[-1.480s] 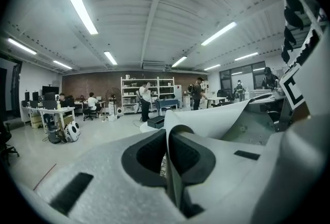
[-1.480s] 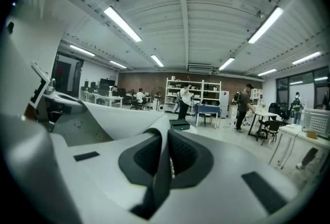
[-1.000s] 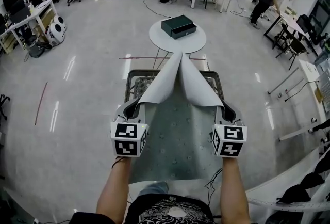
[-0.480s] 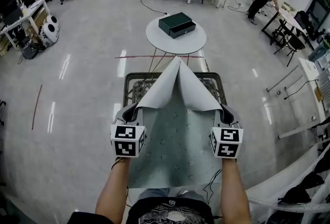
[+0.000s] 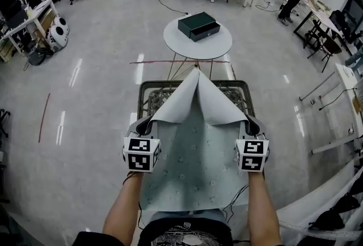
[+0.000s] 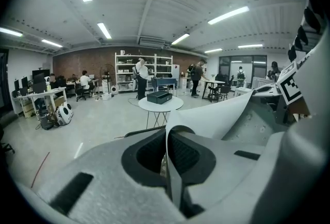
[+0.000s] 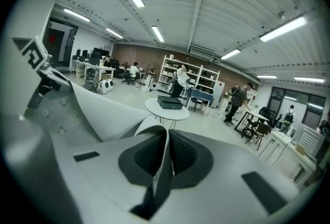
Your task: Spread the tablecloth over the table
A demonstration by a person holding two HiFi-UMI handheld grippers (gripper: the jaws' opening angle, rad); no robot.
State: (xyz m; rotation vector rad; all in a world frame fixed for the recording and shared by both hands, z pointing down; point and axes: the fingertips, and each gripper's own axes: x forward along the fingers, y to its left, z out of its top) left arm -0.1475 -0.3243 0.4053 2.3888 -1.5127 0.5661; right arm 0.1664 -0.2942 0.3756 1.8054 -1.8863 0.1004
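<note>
A pale green tablecloth (image 5: 193, 160) with small flower prints lies over the near part of a dark-framed table (image 5: 146, 87). Its two far corners are folded back toward me, white underside (image 5: 195, 100) up, meeting in a peak. My left gripper (image 5: 144, 124) is shut on the cloth's left corner, and the cloth edge (image 6: 172, 166) runs pinched between its jaws. My right gripper (image 5: 250, 123) is shut on the right corner, where the cloth edge (image 7: 162, 166) is likewise clamped. The far end of the table shows uncovered.
A round white side table (image 5: 197, 39) with a dark green box (image 5: 198, 26) stands just beyond the table. People work at desks and shelves farther back. Cables lie on the grey floor. A white rail (image 5: 329, 143) runs at the right.
Both grippers have come lower and nearer to me with the cloth corners still clamped. The folded flaps lie flatter and more green cloth hangs over the near edge.
</note>
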